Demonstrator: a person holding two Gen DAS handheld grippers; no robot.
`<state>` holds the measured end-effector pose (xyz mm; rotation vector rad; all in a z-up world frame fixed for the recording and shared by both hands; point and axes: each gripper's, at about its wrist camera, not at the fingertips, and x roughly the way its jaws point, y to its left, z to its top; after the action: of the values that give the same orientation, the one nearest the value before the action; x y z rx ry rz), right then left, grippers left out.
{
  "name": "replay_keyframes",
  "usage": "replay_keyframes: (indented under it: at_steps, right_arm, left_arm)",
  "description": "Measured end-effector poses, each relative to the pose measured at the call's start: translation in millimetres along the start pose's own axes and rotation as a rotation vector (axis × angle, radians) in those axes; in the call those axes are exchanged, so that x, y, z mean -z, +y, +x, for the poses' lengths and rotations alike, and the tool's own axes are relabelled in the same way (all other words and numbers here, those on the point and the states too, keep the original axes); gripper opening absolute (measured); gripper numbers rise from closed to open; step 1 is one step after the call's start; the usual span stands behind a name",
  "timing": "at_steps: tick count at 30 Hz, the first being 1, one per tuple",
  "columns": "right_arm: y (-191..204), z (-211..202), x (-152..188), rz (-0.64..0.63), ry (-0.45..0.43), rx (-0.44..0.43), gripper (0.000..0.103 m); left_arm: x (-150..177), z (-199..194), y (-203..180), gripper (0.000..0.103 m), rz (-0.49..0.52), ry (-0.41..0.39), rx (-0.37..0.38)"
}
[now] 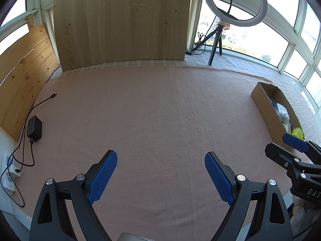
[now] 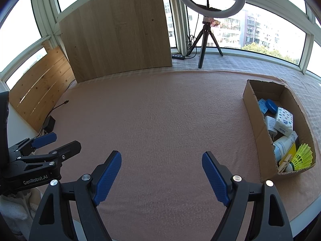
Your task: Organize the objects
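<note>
Left gripper (image 1: 160, 177): jaws wide, nothing between them. Right gripper (image 2: 161, 177): jaws likewise wide and empty. Both hang over bare pink cloth (image 2: 160, 110) on the tabletop — no loose item near either.

The task's things lie in the cardboard box (image 2: 251, 108) at the right edge: tissue pack (image 2: 283, 121), white bottle (image 2: 281, 144), yellow shuttlecock (image 2: 303, 156), clothespin (image 2: 284, 160), blue lid (image 2: 271, 105).

Judged risks: the box sits close to the cloth's edge, so a sideways nudge from the right gripper could shift it off; the shuttlecock rests high at the near end and may tip out.
</note>
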<state>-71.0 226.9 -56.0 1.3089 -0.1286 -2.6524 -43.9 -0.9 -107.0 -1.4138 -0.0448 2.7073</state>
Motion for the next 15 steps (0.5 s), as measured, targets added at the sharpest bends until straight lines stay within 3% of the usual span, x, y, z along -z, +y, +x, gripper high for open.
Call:
replay_keyframes:
  at_steps: [15]
  right_arm:
    - [3.4,-2.9,3.5,0.000,0.005,-0.001,0.079]
  left_arm:
    - [0.3,-1.8,2.9,0.094,0.000,-0.001,-0.006]
